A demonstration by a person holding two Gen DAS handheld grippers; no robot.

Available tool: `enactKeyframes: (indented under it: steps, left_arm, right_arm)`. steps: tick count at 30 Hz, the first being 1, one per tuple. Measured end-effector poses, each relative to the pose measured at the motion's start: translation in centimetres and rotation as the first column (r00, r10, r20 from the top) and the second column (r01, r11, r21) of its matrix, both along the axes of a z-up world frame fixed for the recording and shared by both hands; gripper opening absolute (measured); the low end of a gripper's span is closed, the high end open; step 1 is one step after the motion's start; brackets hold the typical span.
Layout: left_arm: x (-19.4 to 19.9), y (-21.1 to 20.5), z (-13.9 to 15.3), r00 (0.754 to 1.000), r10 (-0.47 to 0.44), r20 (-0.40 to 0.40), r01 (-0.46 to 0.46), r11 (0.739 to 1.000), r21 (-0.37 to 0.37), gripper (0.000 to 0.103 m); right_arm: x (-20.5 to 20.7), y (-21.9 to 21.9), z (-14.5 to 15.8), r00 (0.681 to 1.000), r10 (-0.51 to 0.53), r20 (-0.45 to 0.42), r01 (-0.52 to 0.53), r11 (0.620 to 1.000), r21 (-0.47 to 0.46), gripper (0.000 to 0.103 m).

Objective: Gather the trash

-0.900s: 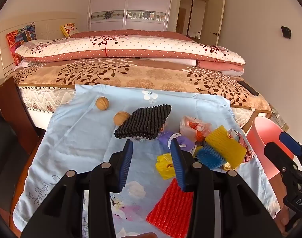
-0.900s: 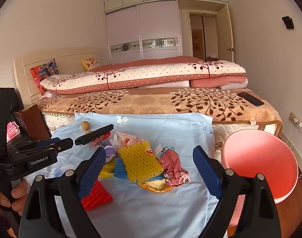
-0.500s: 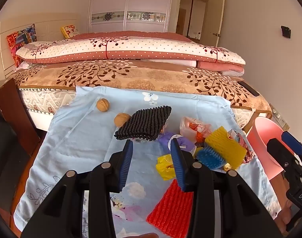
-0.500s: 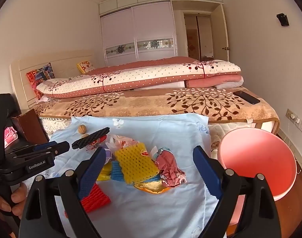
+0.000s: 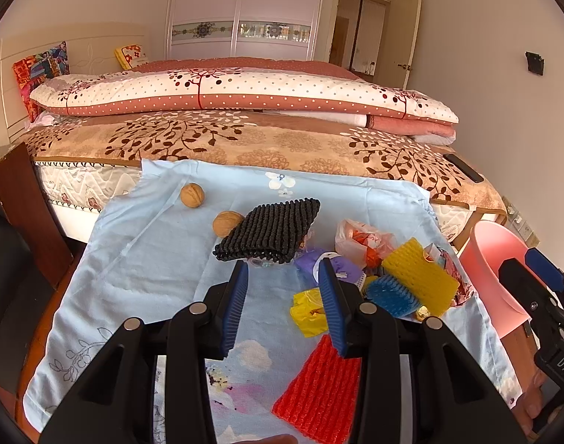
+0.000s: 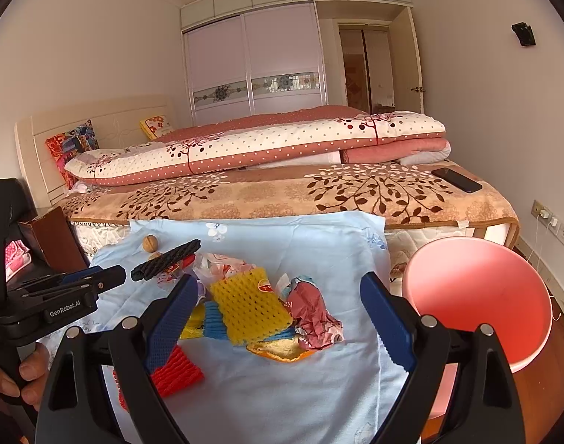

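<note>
- The right gripper (image 6: 278,318) gapes wide, nothing between its jaws, above the heap of trash on the pale blue flowered cloth (image 6: 282,388)
- The left gripper (image 5: 282,299) is parted and empty too, hovering beside the black ribbed foam sleeve (image 5: 271,231)
- The yellow foam fruit net (image 6: 250,309) and crumpled pink wrapper (image 6: 315,316) look feather-light and squashy; I'd pinch an upturned edge
- The round pink plastic bin (image 6: 478,296) stands just right of the cloth
</note>
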State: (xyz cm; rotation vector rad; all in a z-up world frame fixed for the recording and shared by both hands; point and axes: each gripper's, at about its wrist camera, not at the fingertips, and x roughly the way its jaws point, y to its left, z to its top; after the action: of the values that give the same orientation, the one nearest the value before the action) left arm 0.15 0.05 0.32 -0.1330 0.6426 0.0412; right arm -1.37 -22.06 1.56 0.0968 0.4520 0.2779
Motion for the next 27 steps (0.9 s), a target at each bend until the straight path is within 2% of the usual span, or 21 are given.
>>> enactKeyframes:
  steps: [27]
  left_arm:
    - [-0.82,-0.97,0.27,0.999,-0.005,0.051,0.002,0.999,0.048,0.040]
  right_arm:
    - [-0.21,-0.53,-0.21,0.999,-0.036,0.001,0.036,0.999,0.013,0.088]
